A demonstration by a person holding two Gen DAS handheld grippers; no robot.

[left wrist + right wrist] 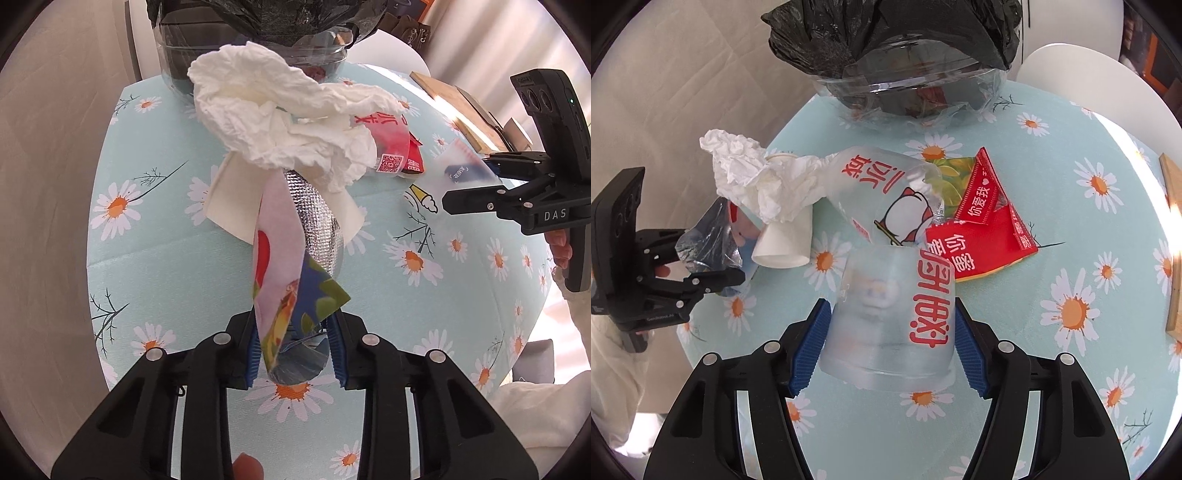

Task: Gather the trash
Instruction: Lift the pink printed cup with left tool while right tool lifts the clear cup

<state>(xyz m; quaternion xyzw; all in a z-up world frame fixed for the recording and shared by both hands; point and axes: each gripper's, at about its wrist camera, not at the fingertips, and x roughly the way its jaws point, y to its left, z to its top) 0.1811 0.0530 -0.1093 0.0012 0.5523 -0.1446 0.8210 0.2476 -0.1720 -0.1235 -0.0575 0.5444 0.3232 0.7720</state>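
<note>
My left gripper [295,347] is shut on a colourful foil snack wrapper [291,280] and holds it above the table. Beyond it lie a crumpled white tissue [280,114] and a white paper cup [236,199]. My right gripper [890,343] is shut on a frosted plastic cup [886,314] with red characters. Ahead of it lie a second clear cup [882,192], red packets [986,236] and the tissue [757,177]. A bin lined with a black bag [905,48] stands at the table's far edge. The left gripper [701,277] also shows in the right wrist view.
The table has a light blue daisy-print cloth [1071,295]. A wooden board [1174,240] lies at the right edge. A white chair [1089,74] stands behind the table. The right gripper [480,184] shows at the right of the left wrist view.
</note>
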